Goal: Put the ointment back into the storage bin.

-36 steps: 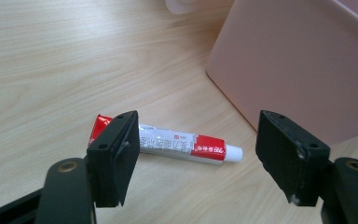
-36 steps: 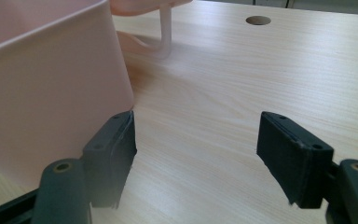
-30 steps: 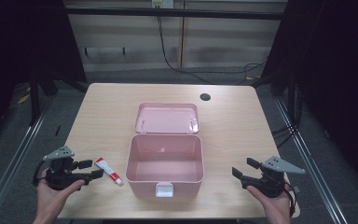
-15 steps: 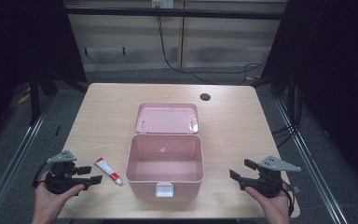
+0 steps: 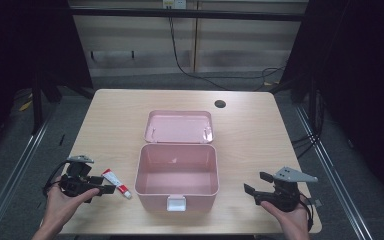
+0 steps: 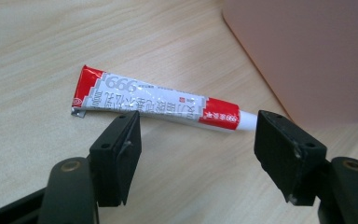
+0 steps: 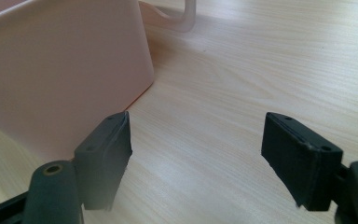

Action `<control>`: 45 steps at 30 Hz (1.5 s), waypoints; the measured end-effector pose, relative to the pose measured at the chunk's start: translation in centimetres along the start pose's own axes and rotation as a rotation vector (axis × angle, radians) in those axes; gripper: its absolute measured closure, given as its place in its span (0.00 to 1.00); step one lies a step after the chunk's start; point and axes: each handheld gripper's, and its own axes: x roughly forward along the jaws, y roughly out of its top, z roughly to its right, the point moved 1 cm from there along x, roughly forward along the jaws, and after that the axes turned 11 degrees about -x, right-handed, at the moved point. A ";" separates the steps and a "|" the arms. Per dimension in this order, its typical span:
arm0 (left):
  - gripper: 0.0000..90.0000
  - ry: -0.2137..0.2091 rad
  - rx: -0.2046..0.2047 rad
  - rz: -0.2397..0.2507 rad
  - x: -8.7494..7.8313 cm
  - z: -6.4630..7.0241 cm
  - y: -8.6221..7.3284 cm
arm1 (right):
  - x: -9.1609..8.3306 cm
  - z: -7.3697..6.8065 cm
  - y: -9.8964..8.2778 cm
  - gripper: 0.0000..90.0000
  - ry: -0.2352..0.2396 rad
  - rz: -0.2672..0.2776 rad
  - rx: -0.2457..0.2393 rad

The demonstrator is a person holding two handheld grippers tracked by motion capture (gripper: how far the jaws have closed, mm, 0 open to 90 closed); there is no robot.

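Left gripper (image 5: 97, 186): black body, blocky black jaws w/ screws, grey plate showing on top, cable trailing. Right gripper (image 5: 256, 185): black, grey three-cornered plate, cable trailing.

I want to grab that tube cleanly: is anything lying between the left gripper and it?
Nothing visible does. The left gripper stands open just short of the tube, with bare table between them. The pink box sits beside the tube, not in the path.

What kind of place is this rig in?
Likely a lab recording station: a bare wooden table with a cable hole, dark curtains around it, loose cables on the floor behind, and a pink box staged centrally.
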 end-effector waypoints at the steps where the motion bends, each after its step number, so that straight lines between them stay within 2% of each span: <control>1: 0.35 0.002 -0.002 -0.017 0.2 -0.1 0.3 | 0.0 0.0 0.0 0.27 0.000 -0.001 -0.001; 3: 0.35 0.003 -0.009 -0.028 0.3 -0.1 0.5 | 0.1 0.0 0.0 0.27 0.001 -0.001 -0.002; 8: 0.35 -0.003 -0.049 -0.090 1.1 -0.1 1.5 | 0.1 -0.1 0.0 0.26 0.005 -0.010 -0.007; 10: 0.35 0.006 -0.053 -0.096 1.5 -0.1 1.7 | 0.2 0.0 0.0 0.26 0.008 -0.010 -0.011; 13: 0.34 0.009 -0.046 -0.141 1.9 -0.1 2.0 | 0.2 0.0 0.0 0.26 0.011 -0.011 -0.009; 15: 0.35 0.020 -0.050 -0.138 2.0 -0.2 2.2 | 0.2 -0.1 0.0 0.26 0.012 -0.012 -0.010; 16: 0.35 0.011 -0.067 -0.142 2.1 -0.2 2.3 | 0.2 -0.1 0.0 0.26 0.014 -0.012 -0.012; 17: 0.34 0.011 -0.067 -0.142 2.1 -0.2 2.3 | 0.2 -0.1 0.0 0.26 0.014 -0.012 -0.012; 18: 0.34 0.024 -0.057 -0.172 2.3 -0.3 2.5 | 0.2 -0.1 0.0 0.26 0.014 -0.012 -0.010; 23: 0.35 0.031 -0.058 -0.175 2.3 -0.2 2.5 | 0.2 -0.1 0.0 0.26 0.015 -0.016 -0.011; 24: 0.36 0.035 -0.049 -0.206 2.4 -0.1 2.3 | 0.2 -0.1 0.0 0.26 0.015 -0.015 -0.012; 27: 0.36 0.050 -0.063 -0.181 2.4 0.0 2.1 | 0.3 -0.1 0.0 0.26 0.016 -0.021 -0.011; 30: 0.35 0.057 -0.065 -0.199 2.4 0.0 2.1 | 0.3 -0.1 0.0 0.26 0.017 -0.020 -0.019; 31: 0.34 0.045 -0.048 -0.213 2.4 -0.1 2.3 | 0.3 -0.1 0.0 0.26 0.018 -0.021 -0.020; 36: 0.33 0.051 -0.080 -0.205 2.7 -0.4 2.9 | 0.4 -0.1 0.0 0.26 0.018 -0.028 -0.016; 41: 0.33 0.049 -0.074 -0.217 3.1 -0.5 3.5 | 0.4 -0.1 0.0 0.26 0.020 -0.027 -0.010; 45: 0.35 0.067 -0.073 -0.240 4.1 -0.1 3.9 | 0.4 -0.1 0.0 0.25 0.020 -0.027 -0.013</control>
